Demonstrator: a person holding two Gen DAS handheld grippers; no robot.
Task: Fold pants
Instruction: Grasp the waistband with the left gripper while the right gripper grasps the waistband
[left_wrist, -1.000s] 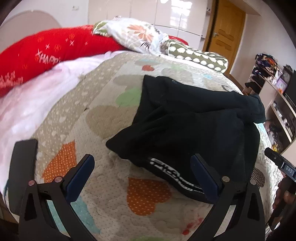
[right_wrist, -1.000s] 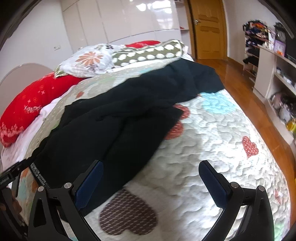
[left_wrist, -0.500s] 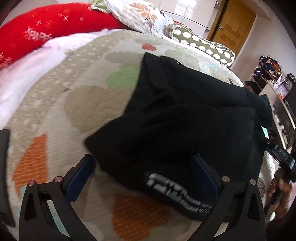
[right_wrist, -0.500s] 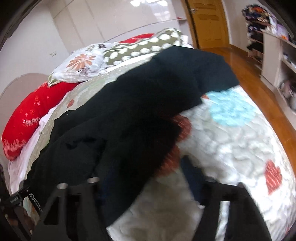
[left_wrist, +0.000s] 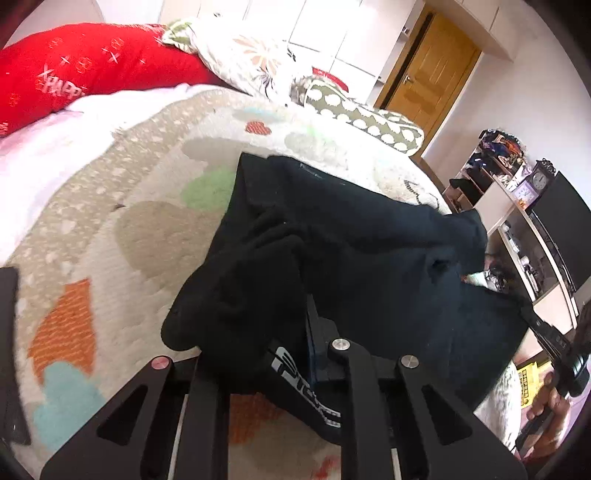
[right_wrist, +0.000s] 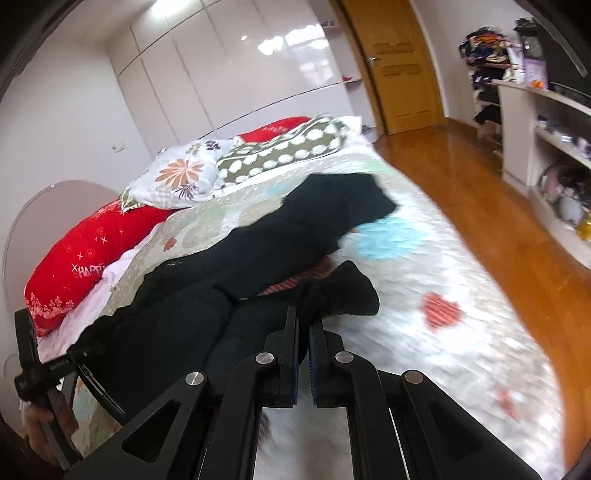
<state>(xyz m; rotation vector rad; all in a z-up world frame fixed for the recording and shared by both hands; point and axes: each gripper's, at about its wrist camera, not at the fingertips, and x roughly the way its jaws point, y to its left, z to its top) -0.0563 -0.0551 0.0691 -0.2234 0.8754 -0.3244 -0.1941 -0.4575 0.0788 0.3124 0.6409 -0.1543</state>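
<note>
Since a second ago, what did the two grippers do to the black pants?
Both grippers went from wide open to shut on the black pants. The left gripper pinched the waistband end with the white lettering and bunched it up. The right gripper clamped the other edge and lifted a fold off the quilt. The red pillow and the other pillows stayed put.

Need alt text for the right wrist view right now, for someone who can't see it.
The right gripper is shut on a bunched edge of the black fabric pants, which stretch across the heart-patterned quilted bedspread. Beyond lie a red pillow and a floral pillow; the view is motion-blurred.
</note>
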